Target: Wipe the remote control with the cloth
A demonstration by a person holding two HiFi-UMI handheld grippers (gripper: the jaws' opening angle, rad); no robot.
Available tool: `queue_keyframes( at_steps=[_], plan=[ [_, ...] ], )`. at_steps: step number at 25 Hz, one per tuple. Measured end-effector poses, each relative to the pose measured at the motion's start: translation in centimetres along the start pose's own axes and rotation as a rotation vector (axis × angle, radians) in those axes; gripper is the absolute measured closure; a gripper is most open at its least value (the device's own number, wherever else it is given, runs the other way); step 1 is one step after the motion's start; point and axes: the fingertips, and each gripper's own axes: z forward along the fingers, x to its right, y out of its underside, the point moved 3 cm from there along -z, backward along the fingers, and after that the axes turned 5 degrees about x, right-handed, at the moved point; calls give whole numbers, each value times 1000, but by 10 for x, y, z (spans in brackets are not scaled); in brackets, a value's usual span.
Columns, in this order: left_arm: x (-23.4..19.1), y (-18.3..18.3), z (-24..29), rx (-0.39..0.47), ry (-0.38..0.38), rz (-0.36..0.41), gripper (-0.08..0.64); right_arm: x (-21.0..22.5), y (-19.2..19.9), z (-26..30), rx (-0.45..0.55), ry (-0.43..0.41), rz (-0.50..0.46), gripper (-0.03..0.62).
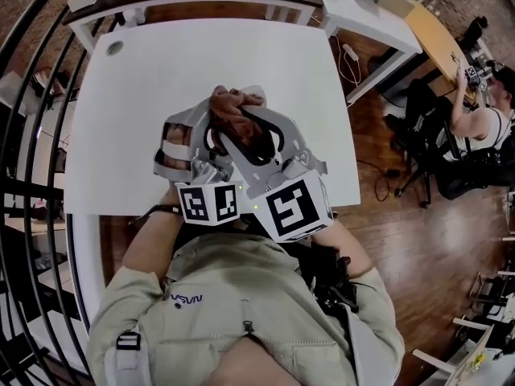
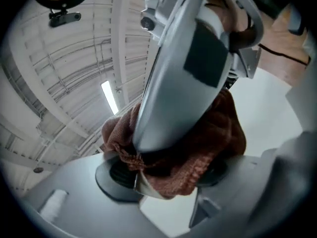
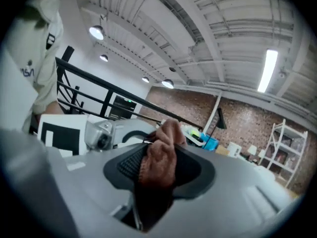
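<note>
Over the white table (image 1: 161, 63) my two grippers cross in front of my chest. A rust-brown knitted cloth (image 1: 237, 103) bunches where their tips meet. My right gripper (image 3: 158, 167) is shut on a fold of the cloth (image 3: 159, 155), which stands up between its black pads. My left gripper (image 2: 166, 175) is closed on a bundle of cloth (image 2: 213, 138). A thin pale edge (image 2: 140, 182) that looks like the remote control shows under it; the rest is hidden. The right gripper's grey jaw (image 2: 183, 73) lies across the left gripper view, on top of the cloth.
A seated person (image 1: 483, 119) works at a desk (image 1: 434, 30) to the right, with office chairs on the wooden floor. A black railing (image 1: 32, 135) runs along the left. White desks (image 1: 354, 10) stand behind the table.
</note>
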Motion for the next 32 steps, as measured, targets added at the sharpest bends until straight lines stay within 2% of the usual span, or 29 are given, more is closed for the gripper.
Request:
queue_keyframes(
  at_steps=[1,2,4,6,7,8,10,12,13,15,16,17,19,22,26,30,32],
  plan=[
    [-2,2,-1,6,7,-56,255,-1,-2,0,21,-19,20,442],
    [-6,3,-2,19,19,-132,255,5,-3,-3,36,-5,25,447],
    [-16,4,-3,57,43,-304,255,31,-2,-15,49,107,11,456],
    [-24,2,-5,78,47,-376,255,52,4,-25,34,200,0,460],
    [-25,1,-5,83,48,-386,255,56,7,-27,22,210,-5,460],
    [-25,1,-5,85,52,-398,255,53,9,-27,13,194,-11,462],
    [-25,2,-5,91,68,-435,255,35,7,-22,17,101,-27,465],
    [-29,0,-5,138,93,-517,255,22,-1,-20,75,43,-14,466],
    [-34,-1,-5,183,113,-603,255,28,-6,-25,131,74,32,468],
    [-41,3,-6,256,173,-858,255,58,-9,-44,233,221,149,468],
    [-43,9,-7,273,208,-973,255,75,-5,-54,258,290,173,468],
    [-43,14,-7,281,235,-1060,255,87,0,-61,268,335,183,469],
    [-43,17,-6,295,276,-1189,255,95,11,-63,264,357,193,468],
    [-45,8,-7,344,345,-1315,255,80,9,-50,280,291,168,469],
    [-53,9,-8,381,376,-1448,255,38,-1,-30,326,174,131,470],
    [-57,16,-9,432,419,-1619,255,10,12,-24,223,22,45,479],
    [-58,16,-10,460,450,-1685,255,4,14,-24,203,-39,33,479]
  ],
)
